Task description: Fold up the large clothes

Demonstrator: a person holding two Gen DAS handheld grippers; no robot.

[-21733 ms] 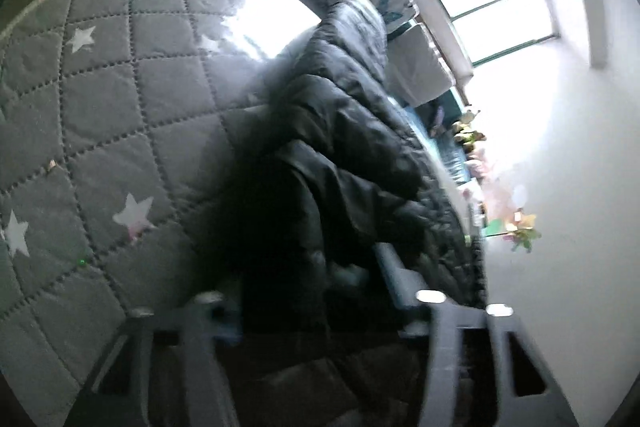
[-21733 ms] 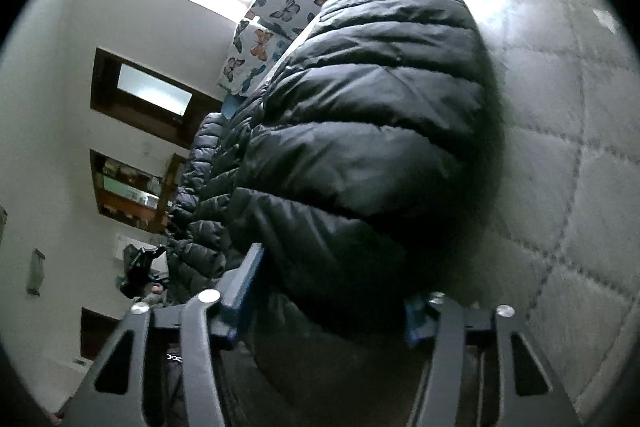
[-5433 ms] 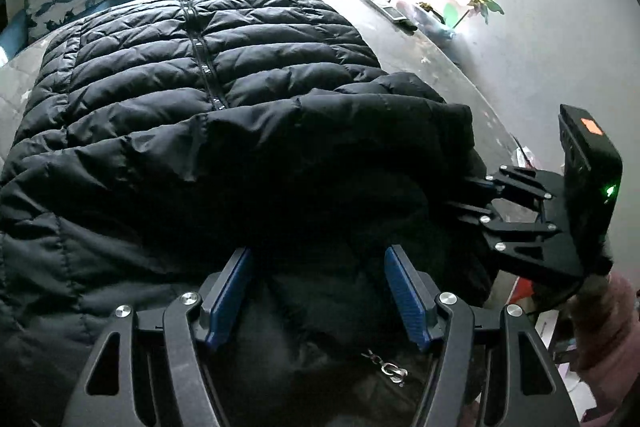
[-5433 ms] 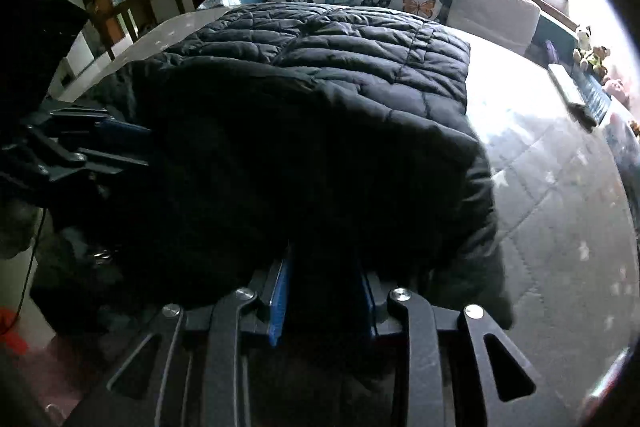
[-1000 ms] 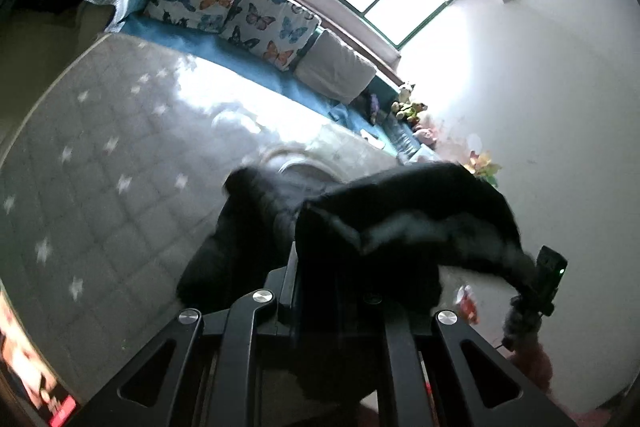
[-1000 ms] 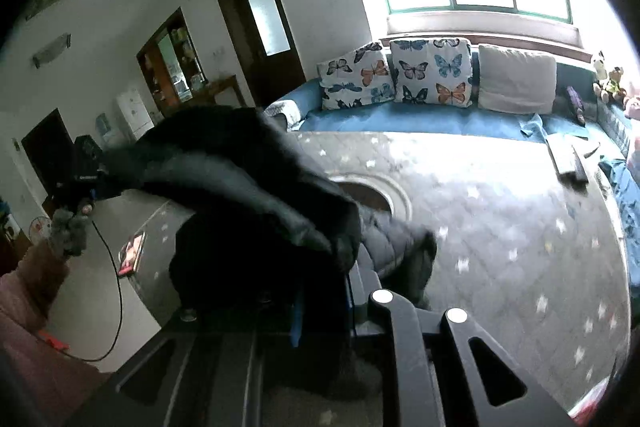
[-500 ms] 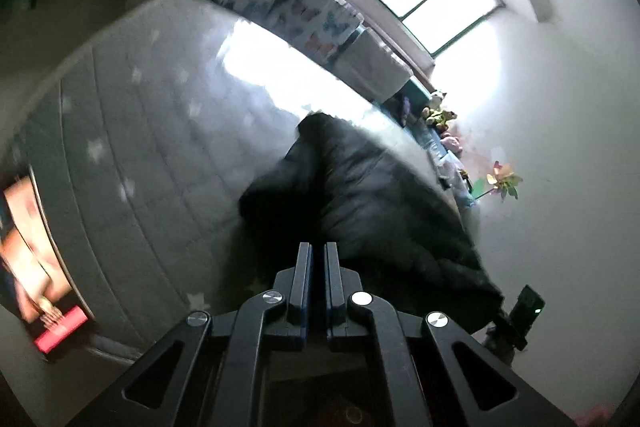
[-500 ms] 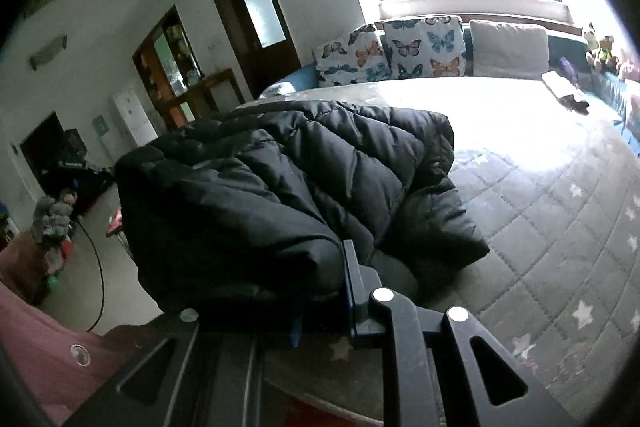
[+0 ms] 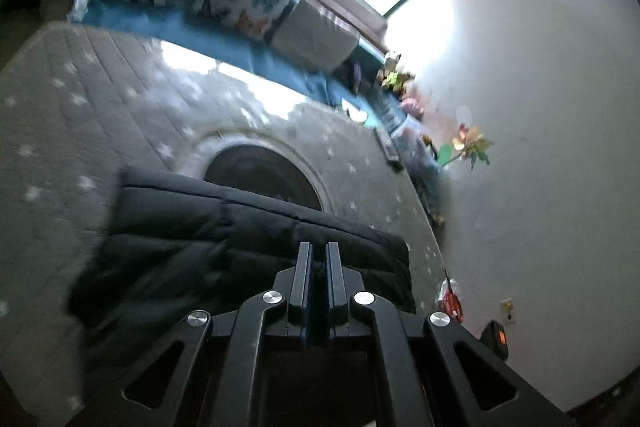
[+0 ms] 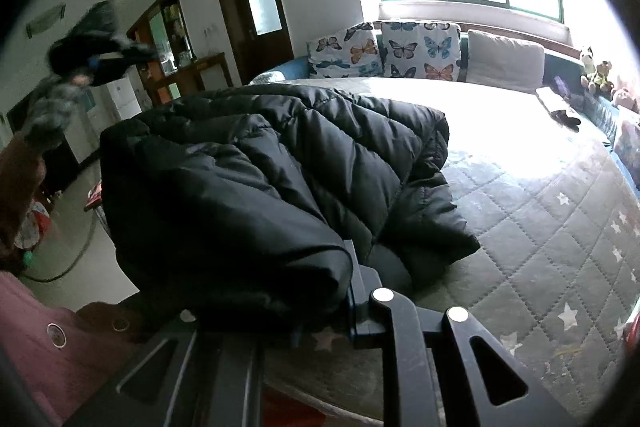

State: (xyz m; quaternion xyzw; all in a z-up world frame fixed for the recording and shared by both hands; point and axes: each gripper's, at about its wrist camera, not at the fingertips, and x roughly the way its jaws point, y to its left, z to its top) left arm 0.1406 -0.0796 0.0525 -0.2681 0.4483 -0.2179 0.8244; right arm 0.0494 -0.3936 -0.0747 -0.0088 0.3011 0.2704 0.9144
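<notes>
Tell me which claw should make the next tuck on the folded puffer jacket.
Probably right. The right claw is shut on the black puffer jacket at its near edge; the left claw is shut with nothing between its fingers, raised off the jacket.

Black left gripper [image 9: 318, 259] with silver screws, blue-padded jaws; the person wears a pink buttoned top [image 10: 48, 343].

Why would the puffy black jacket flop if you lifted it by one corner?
The black jacket probably droops: its quilted folds already sag over the bed edge. It likely feels light for its bulk, being puffy. Its shiny shell may slip, so the right gripper pinches it tightly.
</notes>
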